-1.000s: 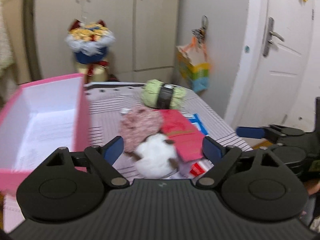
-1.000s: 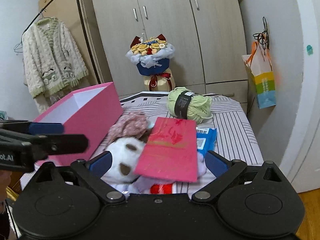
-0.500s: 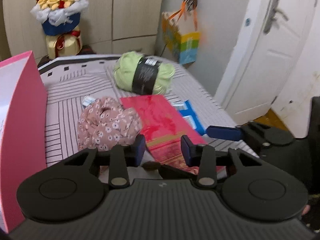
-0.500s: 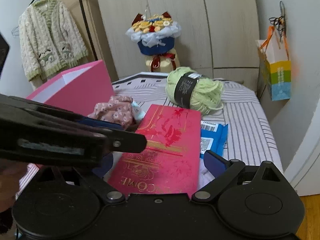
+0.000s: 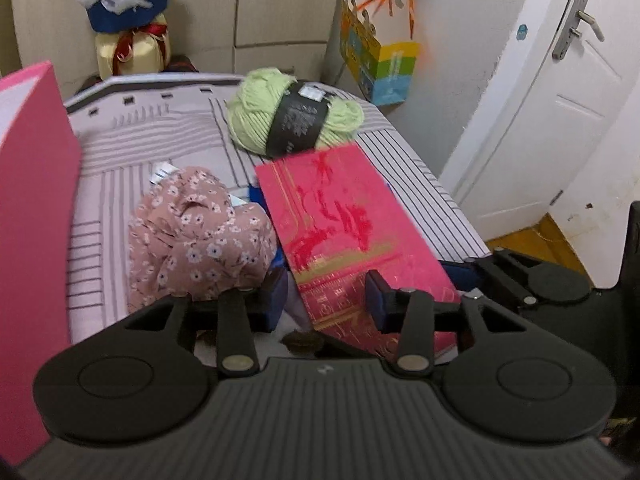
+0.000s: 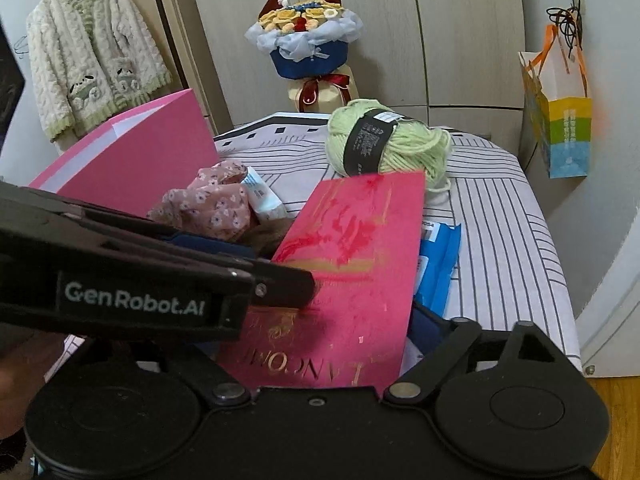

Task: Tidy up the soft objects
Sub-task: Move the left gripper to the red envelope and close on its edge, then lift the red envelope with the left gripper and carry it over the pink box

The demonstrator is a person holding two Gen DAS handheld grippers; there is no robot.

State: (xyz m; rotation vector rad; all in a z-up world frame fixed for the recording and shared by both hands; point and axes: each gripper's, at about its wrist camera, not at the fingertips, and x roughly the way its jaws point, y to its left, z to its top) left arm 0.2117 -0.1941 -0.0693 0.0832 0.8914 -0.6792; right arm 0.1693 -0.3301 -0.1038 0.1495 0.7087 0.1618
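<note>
On the striped cloth-covered table (image 5: pixel 160 136): a light-green ball of yarn with a black band (image 5: pixel 256 120) at the far end, a crumpled pink floral cloth (image 5: pixel 200 232) nearer, and a stiff red envelope with gold print (image 5: pixel 340 216) lying slantwise beside it, over a blue plastic packet (image 6: pixel 436 264).
Box: the open pink cardboard box (image 5: pixel 36 240) stands at the left edge, just beside the floral cloth.
Buried thing: a white plush toy with brown patches (image 5: pixel 302 342) seems to lie under the envelope's near end (only a scrap shows, so I am not certain).
Left gripper (image 5: pixel 328 300): jaws drawn near each other but not together, having just eased apart a little; the envelope's near edge lies between them, and I cannot tell whether they pinch anything beneath it.
Right gripper (image 6: pixel 312 332): jaws spread wide and just now narrowing slightly, the envelope between them, nothing pinched.
Step in hand: probably freeing the plush.
Doing it well: shift the envelope aside first, take the plush by its body, lift it straight up, and carry it left over the box wall.
</note>
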